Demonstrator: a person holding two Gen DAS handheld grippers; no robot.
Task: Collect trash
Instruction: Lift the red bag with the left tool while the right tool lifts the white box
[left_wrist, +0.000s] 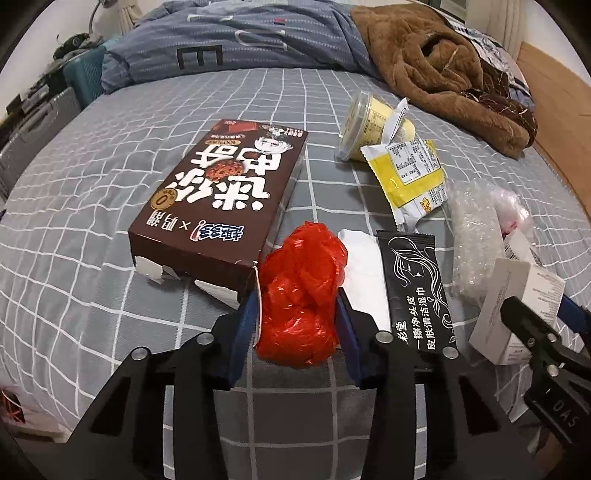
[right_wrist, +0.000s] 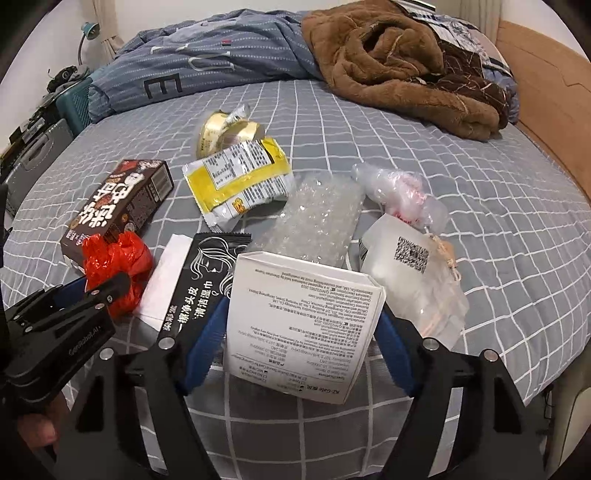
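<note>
Trash lies scattered on a grey checked bed sheet (left_wrist: 110, 184). My left gripper (left_wrist: 299, 314) has its blue pads pressed against both sides of a crumpled red plastic bag (left_wrist: 303, 291), which rests on the sheet beside a brown cookie box (left_wrist: 221, 199). My right gripper (right_wrist: 304, 306) holds a white printed carton (right_wrist: 299, 325) between its blue fingers, whose tips touch the carton's two side edges. A black wipe sachet (right_wrist: 201, 280) and a white tissue (right_wrist: 166, 280) lie between the two grippers.
Behind are a yellow cup (left_wrist: 369, 125), a yellow snack wrapper (right_wrist: 240, 177), bubble wrap (right_wrist: 317, 221), a clear bag (right_wrist: 399, 195) and a zip pouch with a QR label (right_wrist: 410, 280). A brown fleece blanket (right_wrist: 399, 62) and blue duvet (right_wrist: 207, 55) lie at the far end. A wooden bed frame (right_wrist: 546, 96) runs along the right.
</note>
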